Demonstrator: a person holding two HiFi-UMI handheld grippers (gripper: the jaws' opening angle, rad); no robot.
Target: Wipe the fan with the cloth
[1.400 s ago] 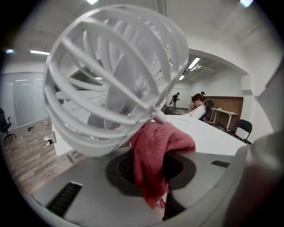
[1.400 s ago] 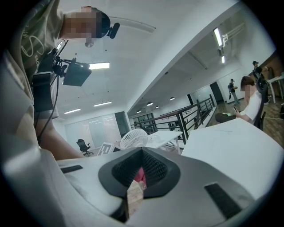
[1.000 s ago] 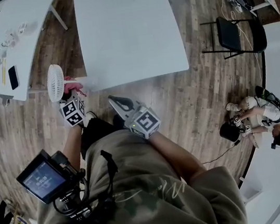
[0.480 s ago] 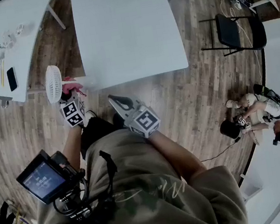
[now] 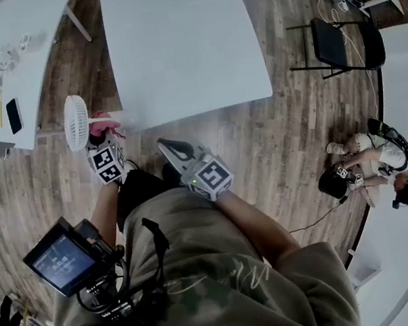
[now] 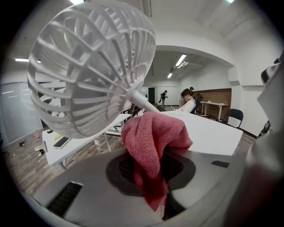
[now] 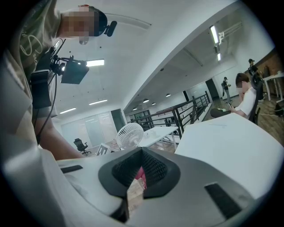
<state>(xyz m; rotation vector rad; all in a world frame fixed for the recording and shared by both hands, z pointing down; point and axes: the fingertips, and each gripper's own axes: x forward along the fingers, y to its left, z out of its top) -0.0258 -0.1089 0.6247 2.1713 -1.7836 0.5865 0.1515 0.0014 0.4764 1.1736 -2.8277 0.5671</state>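
Red terry cloth (image 6: 153, 142) stays clamped in left gripper (image 5: 97, 139), bunched at white plastic caged fan's (image 6: 88, 66) stem; nothing shifts, wiping looks paused. Right gripper (image 5: 167, 147) closed, empty.

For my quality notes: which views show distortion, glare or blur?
Head view: fisheye curves the table edges; even light, sharp. Left gripper view: the near fan bulges, the cloth is sharp, the right edge is blurred. Right gripper view: dark corners, bright ceiling lamps.
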